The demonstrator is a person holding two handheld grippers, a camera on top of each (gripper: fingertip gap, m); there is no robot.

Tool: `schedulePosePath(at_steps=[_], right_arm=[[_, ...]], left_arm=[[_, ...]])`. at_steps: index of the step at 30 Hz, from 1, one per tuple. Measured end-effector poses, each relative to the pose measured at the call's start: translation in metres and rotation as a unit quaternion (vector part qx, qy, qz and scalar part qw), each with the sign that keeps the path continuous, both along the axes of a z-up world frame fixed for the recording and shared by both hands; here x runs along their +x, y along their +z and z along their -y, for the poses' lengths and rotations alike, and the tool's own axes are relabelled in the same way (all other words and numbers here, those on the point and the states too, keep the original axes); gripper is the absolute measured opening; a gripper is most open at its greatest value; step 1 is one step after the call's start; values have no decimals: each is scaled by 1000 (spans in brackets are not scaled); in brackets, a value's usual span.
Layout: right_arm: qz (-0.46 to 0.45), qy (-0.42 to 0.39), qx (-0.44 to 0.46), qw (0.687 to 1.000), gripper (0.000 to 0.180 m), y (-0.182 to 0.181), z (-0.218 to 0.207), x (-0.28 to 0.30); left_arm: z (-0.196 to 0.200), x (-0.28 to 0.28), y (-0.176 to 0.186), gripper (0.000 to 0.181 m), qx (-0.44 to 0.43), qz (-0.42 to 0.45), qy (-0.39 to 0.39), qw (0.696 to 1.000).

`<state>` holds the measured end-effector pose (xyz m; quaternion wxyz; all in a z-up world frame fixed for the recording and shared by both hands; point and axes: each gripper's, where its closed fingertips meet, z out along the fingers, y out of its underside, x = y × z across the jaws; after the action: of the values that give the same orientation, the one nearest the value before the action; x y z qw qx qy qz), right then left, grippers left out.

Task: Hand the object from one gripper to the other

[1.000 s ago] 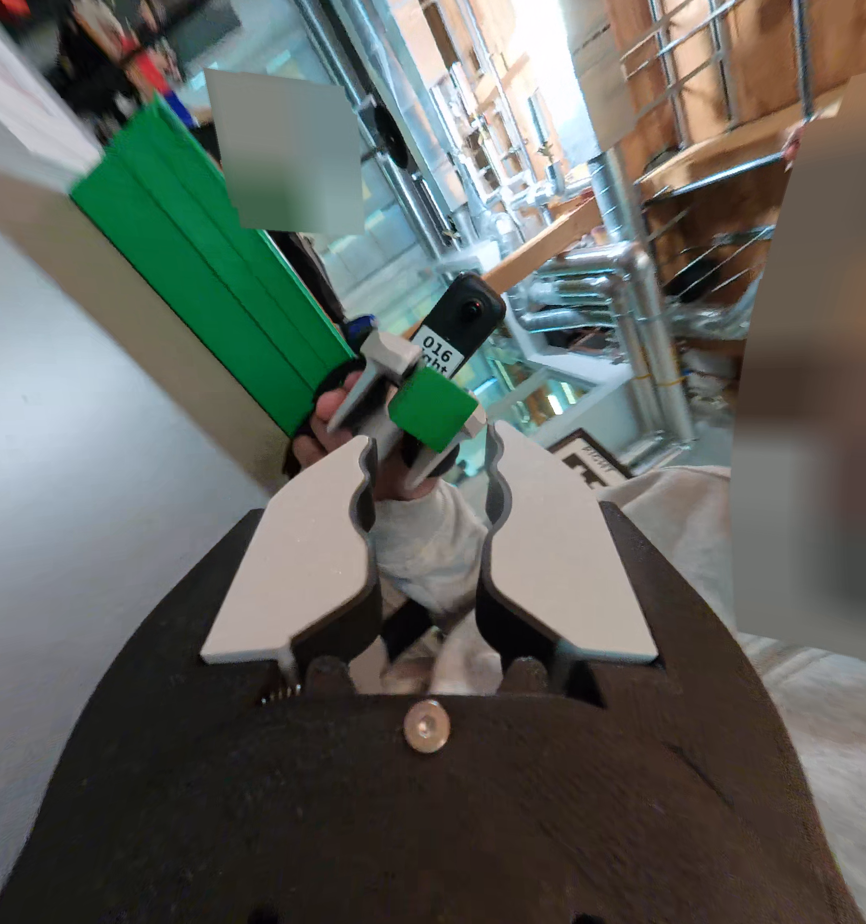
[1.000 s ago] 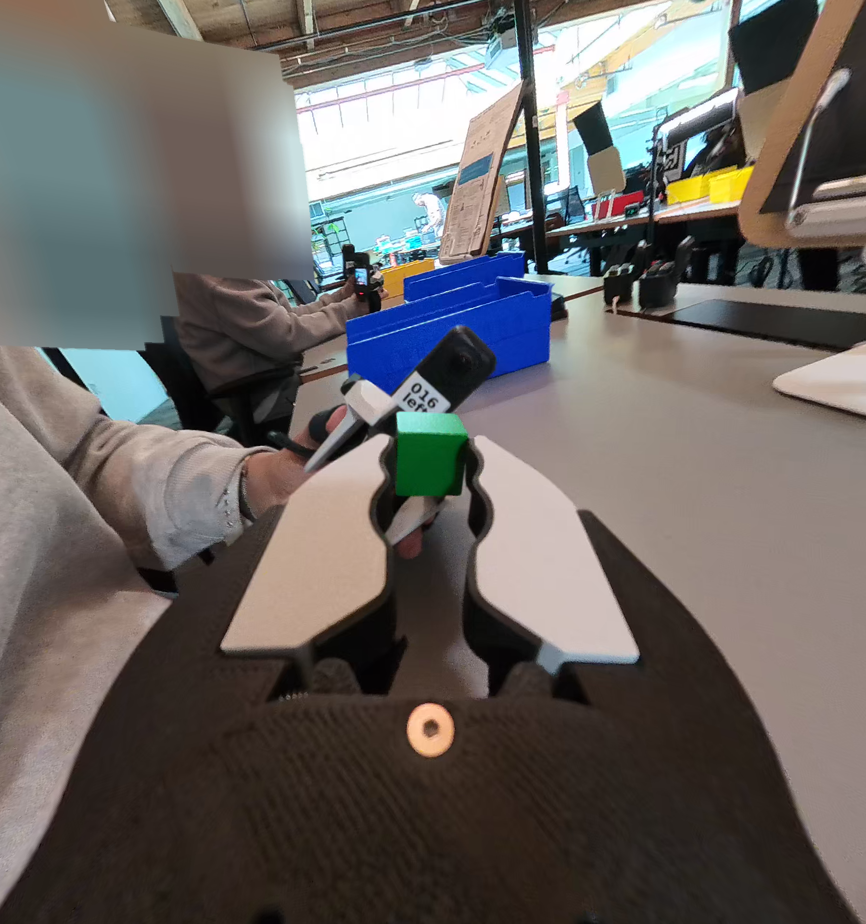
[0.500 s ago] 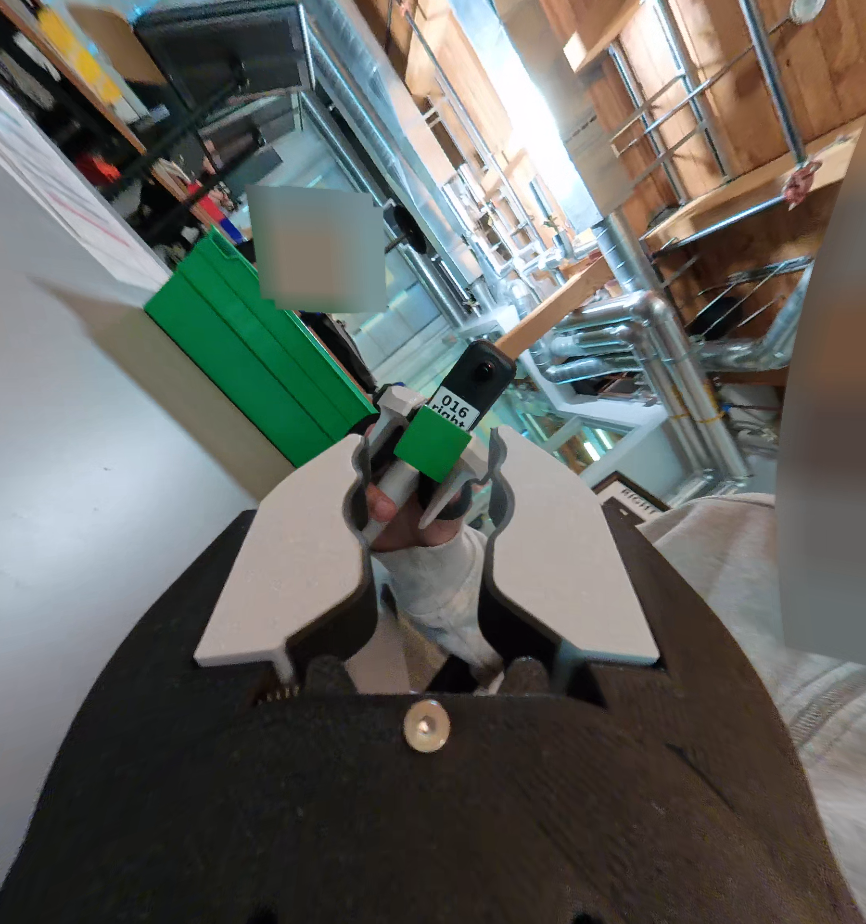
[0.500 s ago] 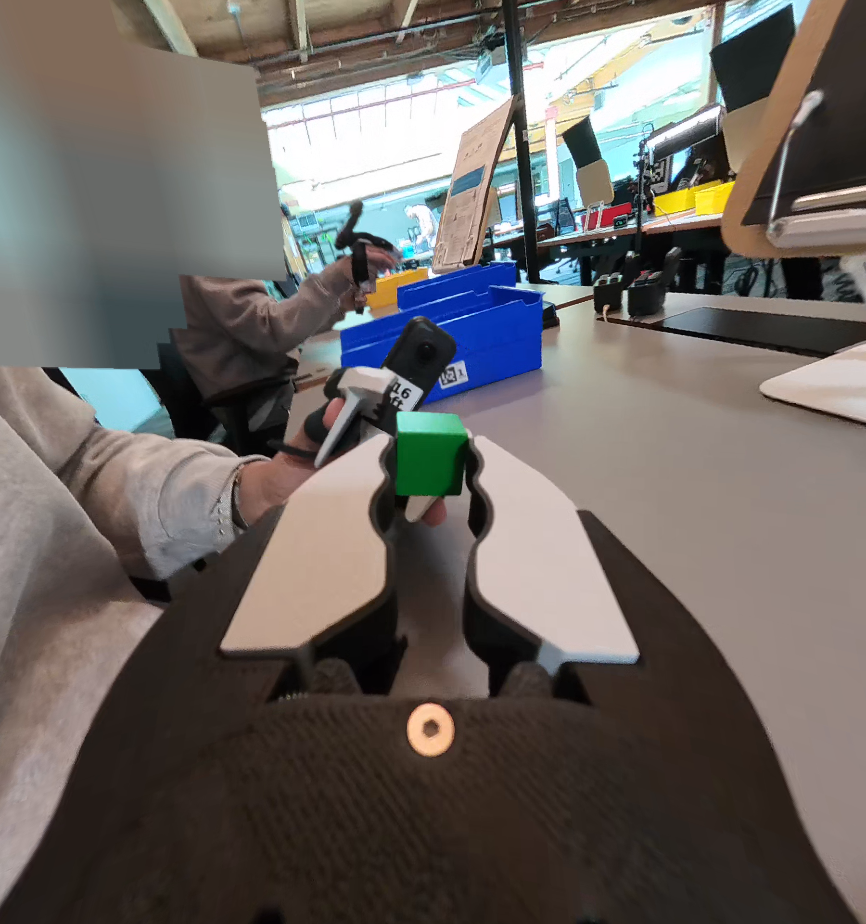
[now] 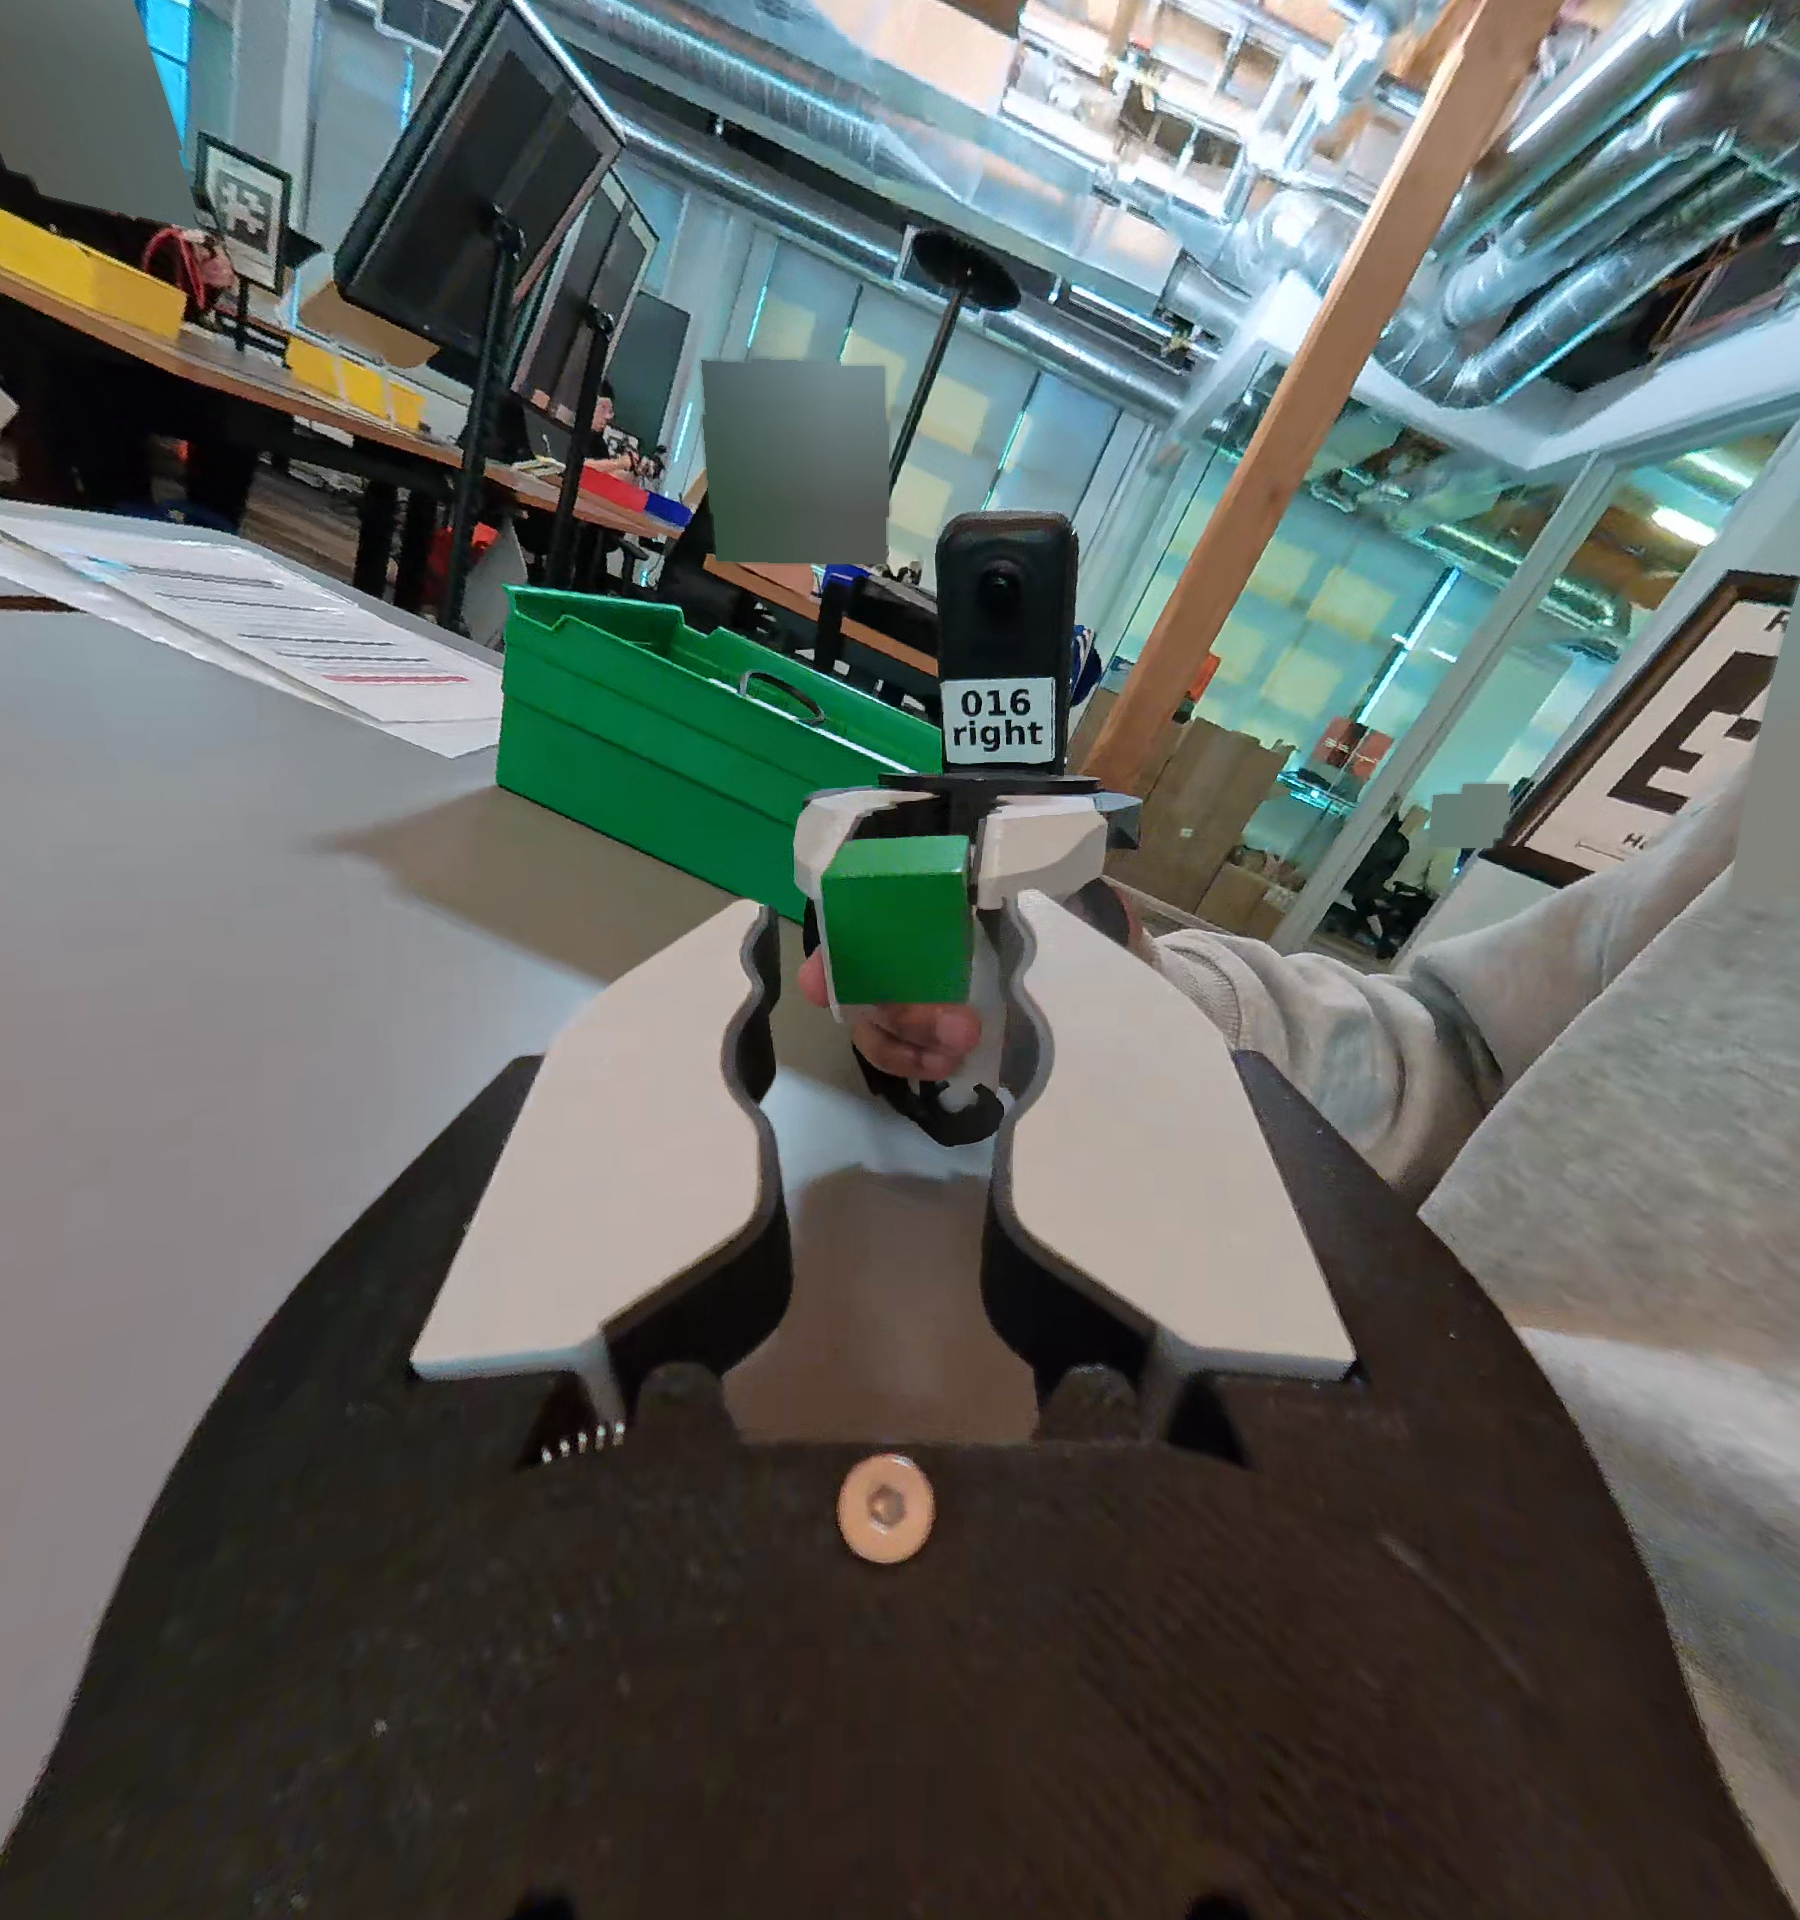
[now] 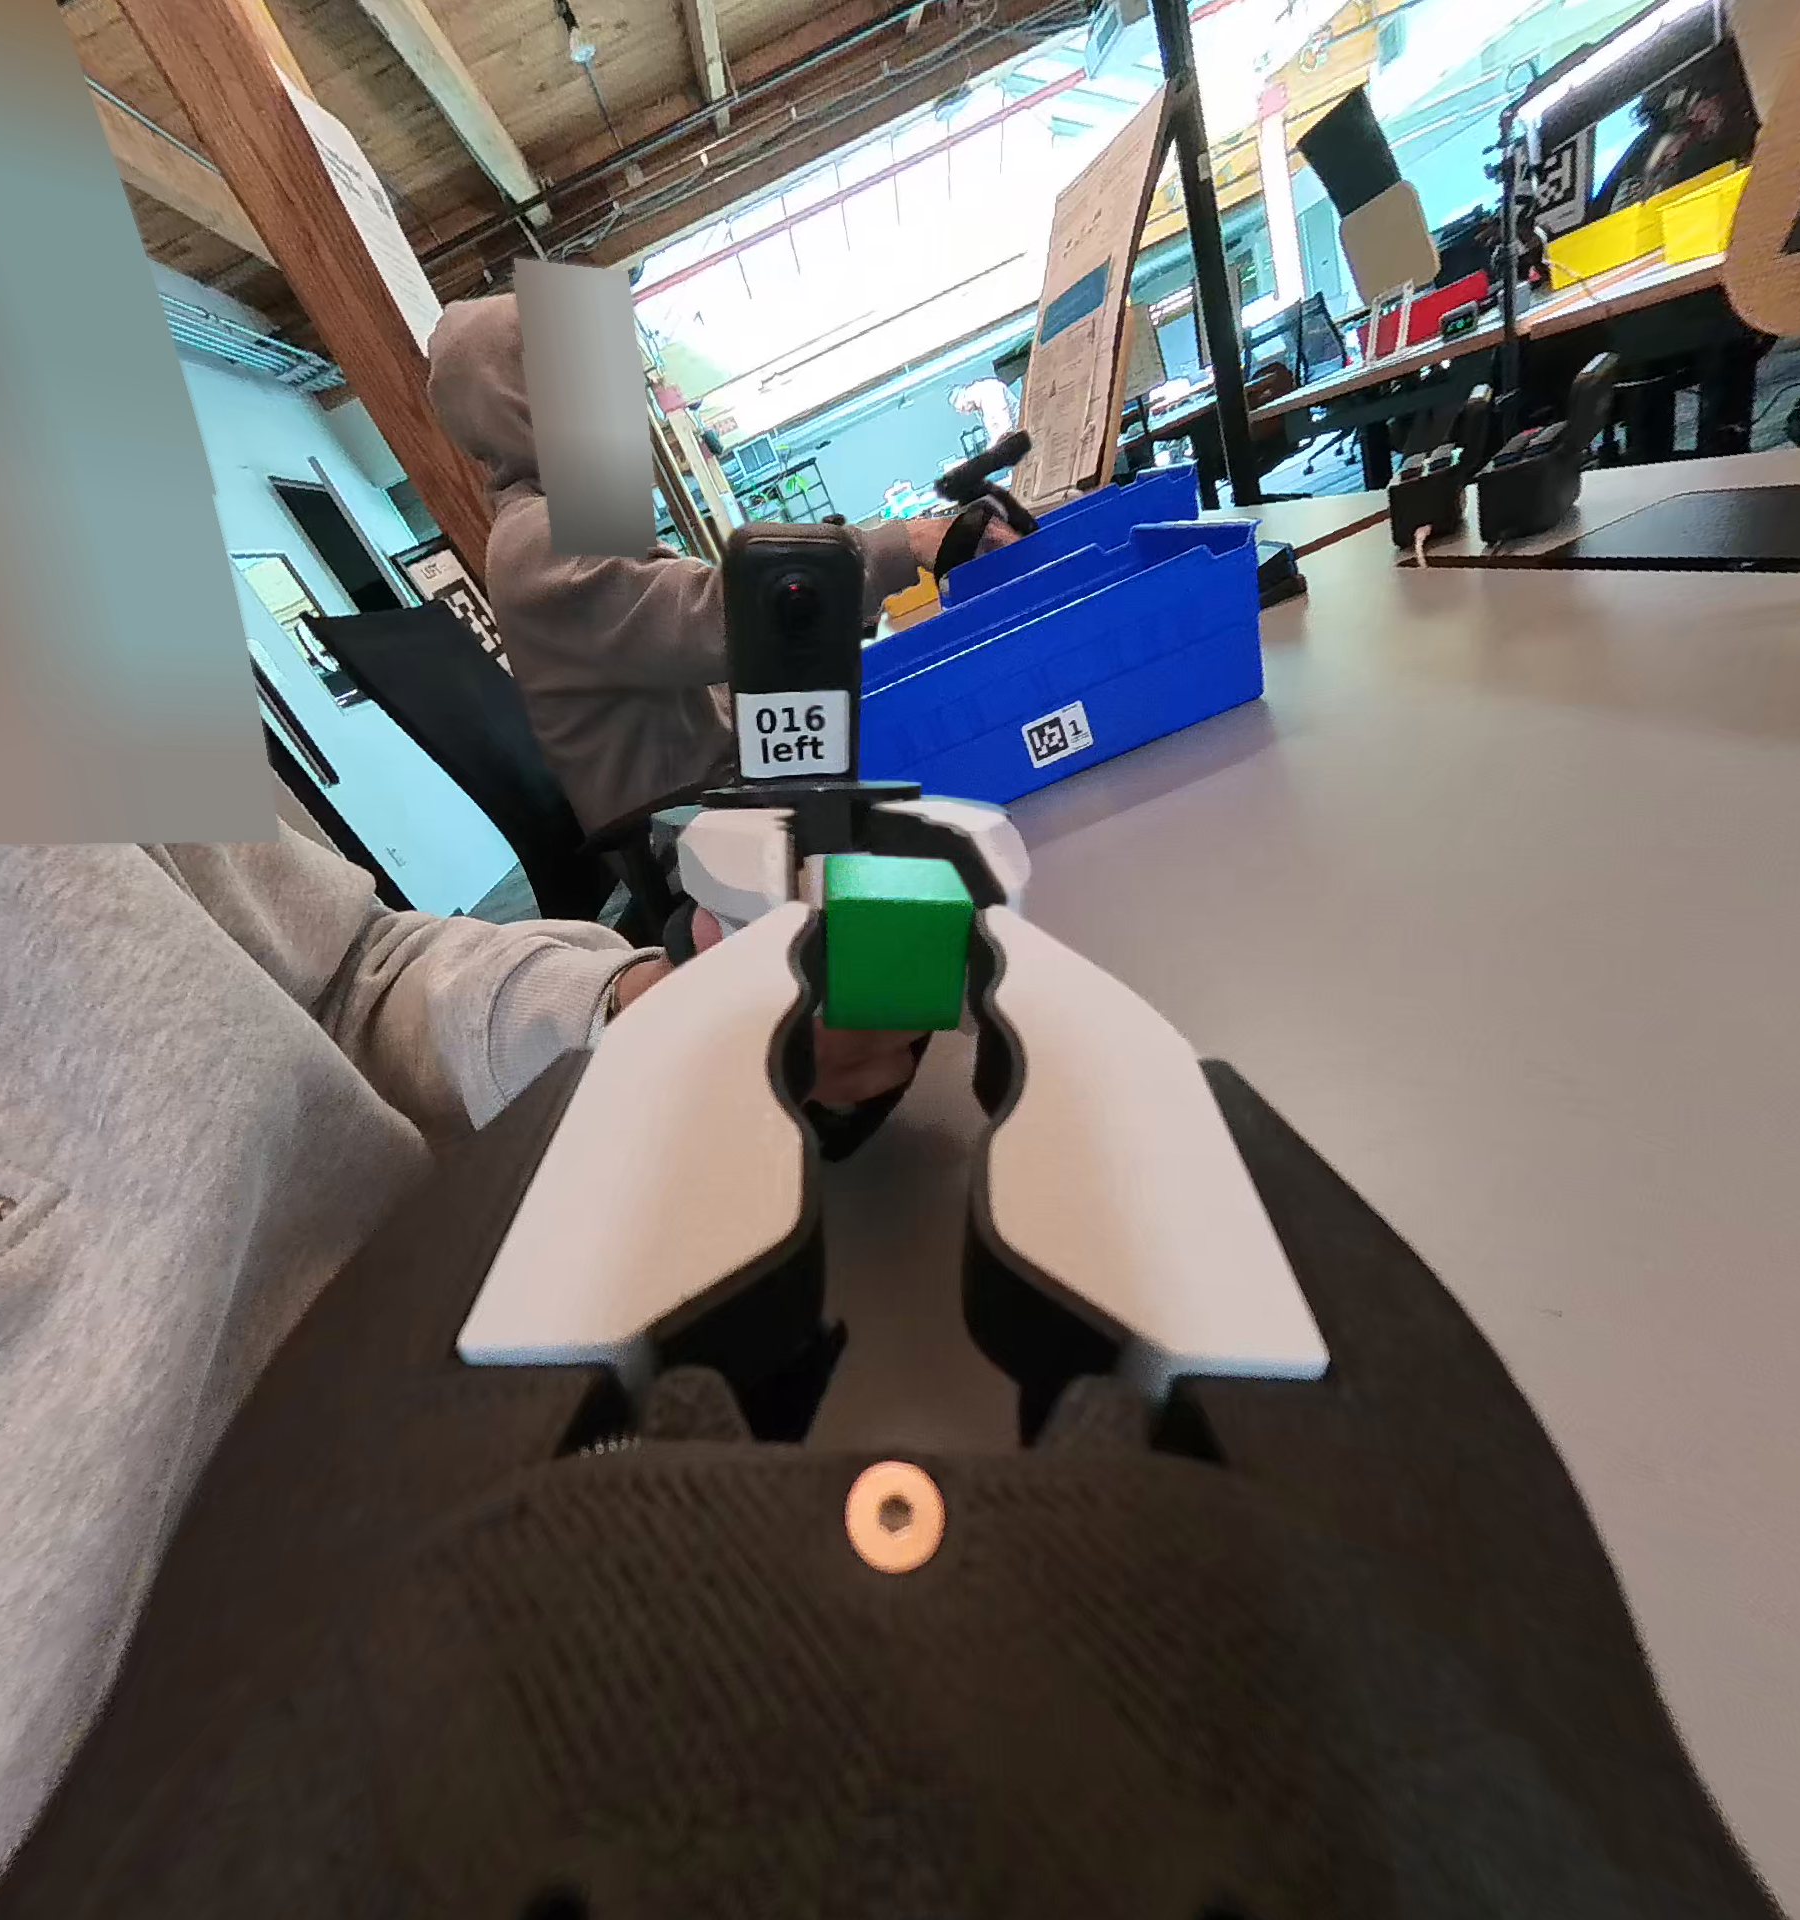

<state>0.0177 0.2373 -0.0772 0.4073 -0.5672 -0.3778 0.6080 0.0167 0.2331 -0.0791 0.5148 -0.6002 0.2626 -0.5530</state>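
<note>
A green cube point(image 6: 894, 956) is pinched between the white fingers of my right gripper point(image 6: 894, 935), held above the grey table point(image 6: 1447, 935). In the left wrist view the cube point(image 5: 896, 920) sits right at the tips of my left gripper point(image 5: 891, 925), between its two fingers with a small gap on each side. The left gripper is open and empty. The two grippers face each other tip to tip. The right gripper point(image 5: 953, 842) shows beyond the cube in the left wrist view. The left gripper point(image 6: 854, 847) shows beyond the cube in the right wrist view.
A green bin point(image 5: 667, 727) stands on the table behind the right gripper, with a paper sheet point(image 5: 252, 623) to its left. A blue bin point(image 6: 1062, 665) stands behind the left gripper. A person in a hoodie point(image 6: 605, 634) sits further back. A black mat point(image 6: 1706, 530) lies far right. My left and right fingertips are right by each other.
The left gripper has rolled level and come closer to the right one. The cube, earlier ahead of the left fingers, is now between their tips. The right gripper stays shut on the cube.
</note>
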Motion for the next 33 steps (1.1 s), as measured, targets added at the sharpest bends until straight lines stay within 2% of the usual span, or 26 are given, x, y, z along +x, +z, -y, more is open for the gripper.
schedulePosePath(at_steps=[4,8,13,16,19,27,33], right_arm=[[0,7,-3,1000,27,0,2,-1],[-5,10,-9,1000,27,1,2,0],[-9,16,-16,1000,27,0,2,0],[-18,4,-28,999,46,1,-2,-1],[-34,-13,-37,999,52,5,-9,2],[-16,-10,-47,999,50,-3,-9,-1],[3,-6,-23,1000,44,-6,-4,-5]], left_arm=[[1,1,-2,37,-15,5,-13,1000],[6,4,-3,26,-19,-2,-35,999],[7,5,-6,25,-28,-7,-43,999],[6,4,-4,25,-24,-8,-37,999],[3,1,-3,26,-25,0,-26,999],[-7,-14,6,26,-46,55,-1,997],[-5,-10,5,26,-45,48,-6,998]])
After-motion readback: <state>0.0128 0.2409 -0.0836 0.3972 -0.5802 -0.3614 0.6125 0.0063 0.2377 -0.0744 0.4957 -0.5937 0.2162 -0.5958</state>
